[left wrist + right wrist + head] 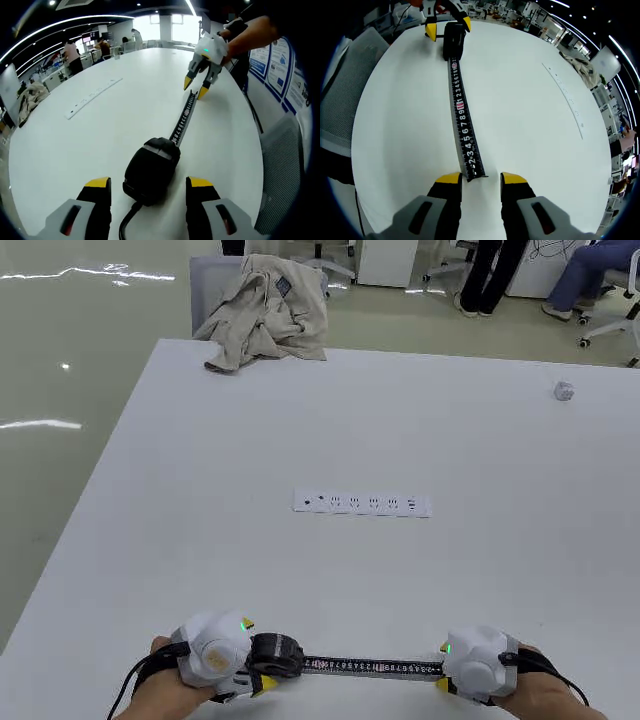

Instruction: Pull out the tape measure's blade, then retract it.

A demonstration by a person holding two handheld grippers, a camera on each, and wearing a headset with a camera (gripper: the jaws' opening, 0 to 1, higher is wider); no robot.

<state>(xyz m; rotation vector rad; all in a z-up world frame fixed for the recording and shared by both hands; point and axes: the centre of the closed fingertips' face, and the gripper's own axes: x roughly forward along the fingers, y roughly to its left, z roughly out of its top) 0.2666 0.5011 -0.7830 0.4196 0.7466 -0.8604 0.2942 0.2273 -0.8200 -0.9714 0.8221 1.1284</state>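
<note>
One tape measure [275,653], two grippers. At the head view's lower left, its black case lies between the left gripper's [255,654] spread, released jaws. The blade [370,667] runs right, and its tip ends between the right gripper's [442,666] parted, unclenched jaws.

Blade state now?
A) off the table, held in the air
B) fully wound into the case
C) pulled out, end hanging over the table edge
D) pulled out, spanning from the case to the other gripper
D: the blade runs out of the black case between the left gripper's jaws, along the table, to the right gripper, numbers showing.
</note>
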